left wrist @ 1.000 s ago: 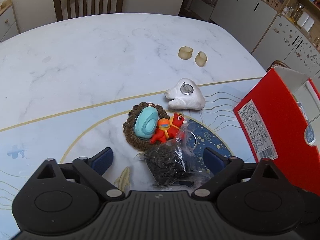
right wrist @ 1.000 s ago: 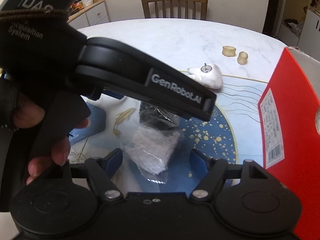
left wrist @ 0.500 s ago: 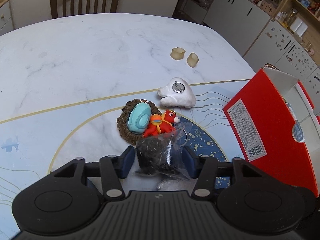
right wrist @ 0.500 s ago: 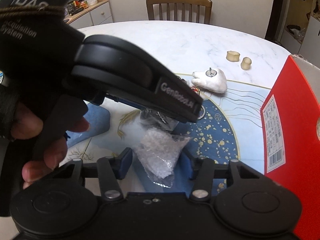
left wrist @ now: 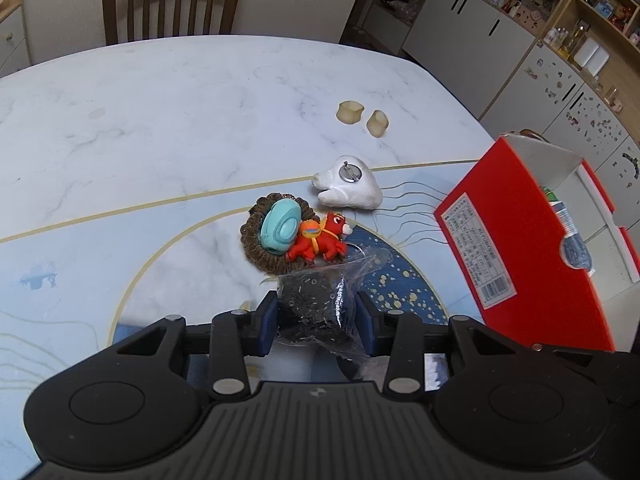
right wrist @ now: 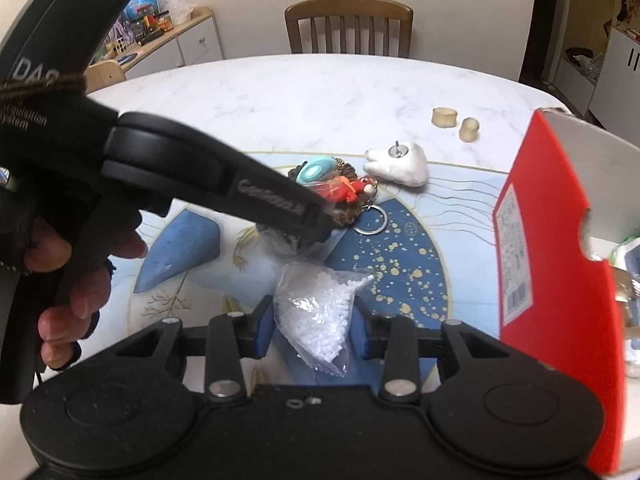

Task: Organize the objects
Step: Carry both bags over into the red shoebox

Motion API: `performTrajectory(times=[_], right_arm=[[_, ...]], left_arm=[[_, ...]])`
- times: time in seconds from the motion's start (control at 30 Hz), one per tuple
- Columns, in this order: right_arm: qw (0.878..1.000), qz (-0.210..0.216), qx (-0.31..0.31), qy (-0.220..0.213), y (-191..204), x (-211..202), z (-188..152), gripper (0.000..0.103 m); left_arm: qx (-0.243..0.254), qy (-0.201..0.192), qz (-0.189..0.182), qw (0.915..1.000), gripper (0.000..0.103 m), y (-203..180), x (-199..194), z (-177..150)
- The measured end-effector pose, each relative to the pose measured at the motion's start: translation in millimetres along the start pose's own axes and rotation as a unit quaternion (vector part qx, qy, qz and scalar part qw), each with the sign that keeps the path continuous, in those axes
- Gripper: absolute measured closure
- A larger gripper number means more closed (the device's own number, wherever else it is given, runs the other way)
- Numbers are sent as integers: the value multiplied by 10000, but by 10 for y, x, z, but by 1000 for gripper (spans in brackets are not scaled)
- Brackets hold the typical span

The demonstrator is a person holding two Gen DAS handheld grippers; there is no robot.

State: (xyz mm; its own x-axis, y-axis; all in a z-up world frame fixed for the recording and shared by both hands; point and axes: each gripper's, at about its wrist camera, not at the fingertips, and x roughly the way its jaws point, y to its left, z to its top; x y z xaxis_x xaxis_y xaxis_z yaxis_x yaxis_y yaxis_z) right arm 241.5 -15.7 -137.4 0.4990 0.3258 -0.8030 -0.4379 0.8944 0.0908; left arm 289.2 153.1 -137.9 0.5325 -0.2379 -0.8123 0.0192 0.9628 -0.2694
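Observation:
A clear bag of black beads [left wrist: 312, 300] sits between the blue pads of my left gripper [left wrist: 317, 322]. The jaws are closing and the pads press its sides. In the right wrist view a clear bag of white beads [right wrist: 316, 320] is pinched the same way by my right gripper [right wrist: 313, 330], whose jaws are also closing. Both bags hang just above the table [left wrist: 160, 120]. An open red box [left wrist: 520, 248] stands to the right. The left tool's black body [right wrist: 224, 176] and a hand [right wrist: 76, 280] cross the right wrist view.
A brown woven coaster [left wrist: 256, 248] carries a teal piece [left wrist: 280, 226] and a red toy horse [left wrist: 320, 240]. Behind it lie a white lump with a metal pin [left wrist: 348, 190] and two beige stubs [left wrist: 350, 111]. A key ring [right wrist: 370, 220] and a chair [left wrist: 172, 4] are also in view.
Both grippers closed from wide open onto their bags. The two bags have come up slightly off the table, and both views have shifted a little.

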Motion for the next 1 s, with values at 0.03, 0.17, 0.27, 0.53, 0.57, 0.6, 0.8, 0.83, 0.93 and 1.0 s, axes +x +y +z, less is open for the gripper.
performTrajectory(times=[0.03, 0.17, 0.27, 0.53, 0.57, 0.6, 0.8, 0.83, 0.93, 1.0], right_arm=[[10000, 17, 12, -15, -9, -44, -7, 67], [9999, 66, 9, -107, -127, -229, 13, 66], [9997, 89, 22, -212, -58, -524, 142, 66], [9987, 75, -50, -500, -234, -882, 184, 66], [9985, 71, -67, -531, -267, -930, 190, 66], [9984, 70, -81, -560, -296, -980, 192, 66], [9975, 26, -119, -697, -536, -1263, 190, 66], [9974, 12, -115, -715, -587, -1292, 177, 66], [9970, -33, -85, -765, -740, -1424, 143, 66], [9970, -67, -53, -772, -860, -1480, 122, 66]], left_arm=[[1, -26, -14, 10000, 63, -5, -42, -10], [3, -95, -49, 9999, 63, -33, -222, -43], [44, -143, -71, 9999, 63, -83, -366, -71], [232, -325, -69, 9992, 63, -339, -733, -86], [277, -362, -76, 9989, 63, -387, -780, -87], [317, -388, -85, 9987, 63, -435, -820, -87], [573, -488, -131, 9971, 63, -795, -983, -88], [602, -496, -147, 9968, 63, -855, -1002, -89], [671, -490, -207, 9963, 63, -1037, -1026, -85], [727, -480, -224, 9959, 63, -1152, -1025, -88]])
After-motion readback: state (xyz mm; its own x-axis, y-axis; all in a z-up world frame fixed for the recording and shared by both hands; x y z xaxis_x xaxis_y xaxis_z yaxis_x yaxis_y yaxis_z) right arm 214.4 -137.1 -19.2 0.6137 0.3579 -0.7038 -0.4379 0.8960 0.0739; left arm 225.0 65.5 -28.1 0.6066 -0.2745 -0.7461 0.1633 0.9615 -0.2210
